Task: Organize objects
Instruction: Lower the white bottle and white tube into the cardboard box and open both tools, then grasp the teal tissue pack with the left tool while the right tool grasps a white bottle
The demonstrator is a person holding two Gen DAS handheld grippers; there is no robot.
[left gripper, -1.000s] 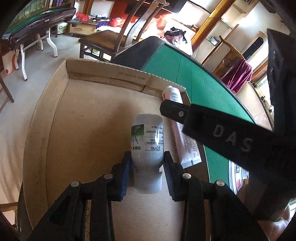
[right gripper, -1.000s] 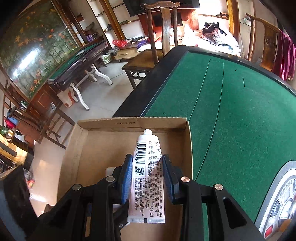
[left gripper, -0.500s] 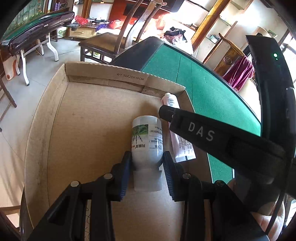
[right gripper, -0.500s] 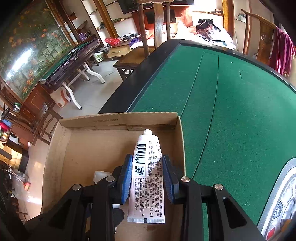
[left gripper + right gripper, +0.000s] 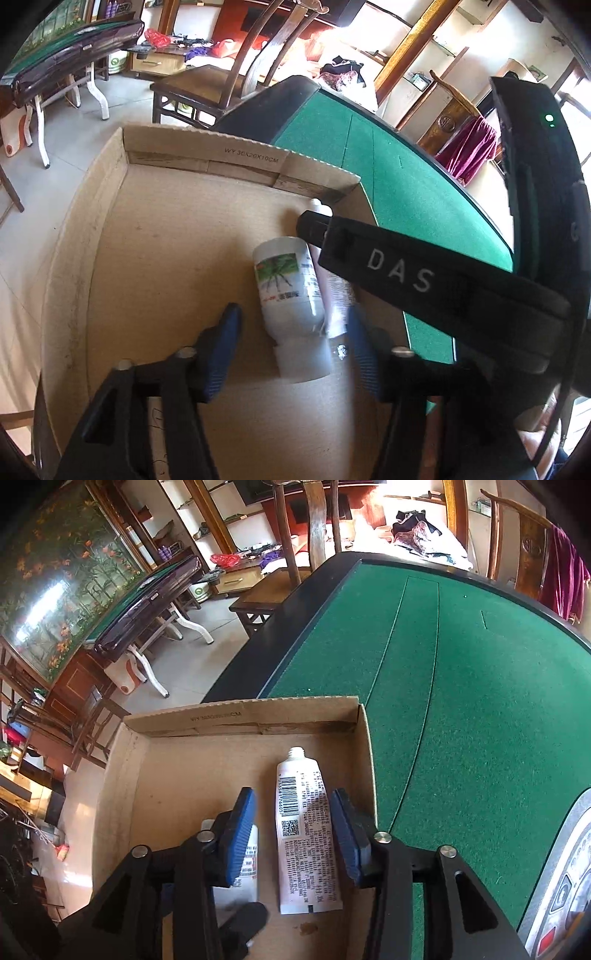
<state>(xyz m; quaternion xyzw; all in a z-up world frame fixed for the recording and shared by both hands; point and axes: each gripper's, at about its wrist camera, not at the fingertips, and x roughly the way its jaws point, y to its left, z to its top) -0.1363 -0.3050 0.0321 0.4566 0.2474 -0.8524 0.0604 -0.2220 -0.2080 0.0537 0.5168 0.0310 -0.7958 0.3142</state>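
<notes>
The bottle [image 5: 291, 291] and tube [image 5: 306, 823] are laid in the box [image 5: 236, 716]; both claws, left [image 5: 291, 332] and right [image 5: 293, 830], have just been opened, nothing gripped.

My two wrist cameras, both angled steeply down, close over the box [image 5: 207, 158], left view sharing the tube [image 5: 306, 823] with my right view.

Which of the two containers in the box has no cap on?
The flat white tube with the barcode; its threaded nozzle is bare. The round bottle has its cap.
</notes>
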